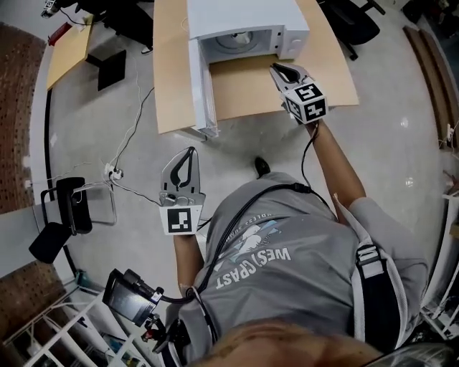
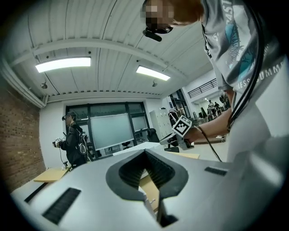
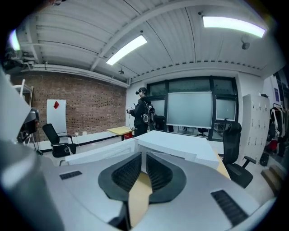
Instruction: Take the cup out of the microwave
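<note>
1. The microwave (image 1: 247,16) stands on a wooden table (image 1: 172,79). Its door (image 1: 203,89) is swung wide to the left, so the cavity can be entered without any door work.
2. The cup is not plainly shown. A pale round shape (image 1: 237,41) sits inside the cavity, and I cannot tell whether it is the cup or the turntable.
3. The right gripper (image 1: 280,70) hangs over the table just in front of the opening, its jaws pressed together on nothing.
4. The left gripper (image 1: 188,154) is well back, off the table's near edge and below the door. Its jaws are likewise closed and empty.
5. The right gripper looks best placed for the reach. Its jaws should be spread before it crosses the opening, wide enough to pass either side of the cup.
6. Go in level and centred, clear of the cavity roof and walls.
7. Clamp firmly on the cup's wall, lift it only just clear, and draw it straight out, keeping it upright.
8. Keep the left gripper away from the door, since a knock would likely swing it into the working arm.
</note>
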Demonstrator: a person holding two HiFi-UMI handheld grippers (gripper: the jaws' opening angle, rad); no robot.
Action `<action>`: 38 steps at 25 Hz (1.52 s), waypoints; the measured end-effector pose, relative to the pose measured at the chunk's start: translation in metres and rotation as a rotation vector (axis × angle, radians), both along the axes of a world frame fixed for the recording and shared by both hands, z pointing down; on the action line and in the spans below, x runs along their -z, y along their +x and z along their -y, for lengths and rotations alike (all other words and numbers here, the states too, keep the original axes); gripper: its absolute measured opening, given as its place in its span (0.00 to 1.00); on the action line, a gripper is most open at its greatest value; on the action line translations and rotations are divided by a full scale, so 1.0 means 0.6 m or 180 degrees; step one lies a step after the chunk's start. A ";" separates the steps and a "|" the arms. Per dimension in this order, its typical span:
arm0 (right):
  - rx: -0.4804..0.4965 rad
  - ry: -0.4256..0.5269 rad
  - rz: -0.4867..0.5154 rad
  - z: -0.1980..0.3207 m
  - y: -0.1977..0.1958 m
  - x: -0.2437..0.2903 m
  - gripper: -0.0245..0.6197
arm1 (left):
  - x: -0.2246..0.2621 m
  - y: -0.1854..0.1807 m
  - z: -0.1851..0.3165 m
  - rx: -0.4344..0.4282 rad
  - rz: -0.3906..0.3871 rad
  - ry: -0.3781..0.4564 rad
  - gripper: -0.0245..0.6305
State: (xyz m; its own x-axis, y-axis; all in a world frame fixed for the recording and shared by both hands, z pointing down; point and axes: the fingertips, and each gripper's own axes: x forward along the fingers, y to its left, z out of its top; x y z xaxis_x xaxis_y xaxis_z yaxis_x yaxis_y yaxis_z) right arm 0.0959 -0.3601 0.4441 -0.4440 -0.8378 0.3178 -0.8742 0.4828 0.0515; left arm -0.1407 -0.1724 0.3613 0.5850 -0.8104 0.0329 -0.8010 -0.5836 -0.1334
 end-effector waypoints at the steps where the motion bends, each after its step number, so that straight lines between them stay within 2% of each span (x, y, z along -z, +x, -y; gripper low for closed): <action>1: -0.0007 -0.0056 -0.0003 0.041 0.006 -0.020 0.06 | -0.005 0.009 0.020 0.0033 0.0014 -0.0037 0.10; 3: -0.0007 -0.0185 -0.0008 0.120 0.007 -0.066 0.06 | -0.017 0.018 0.056 0.0112 0.0046 -0.0141 0.10; 5: 0.0013 -0.0346 -0.0018 0.189 -0.002 -0.116 0.18 | -0.027 0.019 0.083 0.0200 0.0091 -0.0253 0.10; 6: 0.0016 -0.0423 -0.0039 0.223 -0.004 -0.142 0.19 | -0.032 0.021 0.096 0.0236 0.0113 -0.0299 0.10; 10: -0.0088 -0.0619 -0.0222 0.345 0.004 -0.232 0.19 | -0.051 0.040 0.145 0.0342 0.0152 -0.0446 0.10; 15: -0.0300 -0.0692 -0.0393 0.438 0.021 -0.308 0.19 | -0.070 0.061 0.156 0.0484 0.0230 -0.0645 0.10; 20: -0.0257 -0.0716 -0.0443 0.515 -0.006 -0.351 0.19 | -0.090 0.037 0.187 0.0654 0.0276 -0.0767 0.10; 25: -0.0327 -0.0745 -0.0512 0.520 0.000 -0.365 0.19 | -0.090 0.041 0.167 0.0717 0.0281 -0.0812 0.10; 30: -0.0458 -0.0880 -0.0253 0.500 0.019 -0.365 0.15 | -0.086 0.046 0.153 0.0728 0.0287 -0.0802 0.10; 38: -0.0243 -0.0831 0.0031 0.418 0.006 -0.347 0.15 | -0.085 0.047 0.143 0.0625 0.0315 -0.0724 0.10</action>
State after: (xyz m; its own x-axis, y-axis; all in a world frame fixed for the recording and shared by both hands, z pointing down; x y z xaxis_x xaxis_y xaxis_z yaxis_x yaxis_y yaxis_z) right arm 0.0992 -0.6107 0.6526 -0.3868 -0.7592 0.5234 -0.9084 0.4113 -0.0747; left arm -0.1125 -0.2581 0.4122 0.4031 -0.8728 0.2752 -0.8909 -0.4430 -0.1000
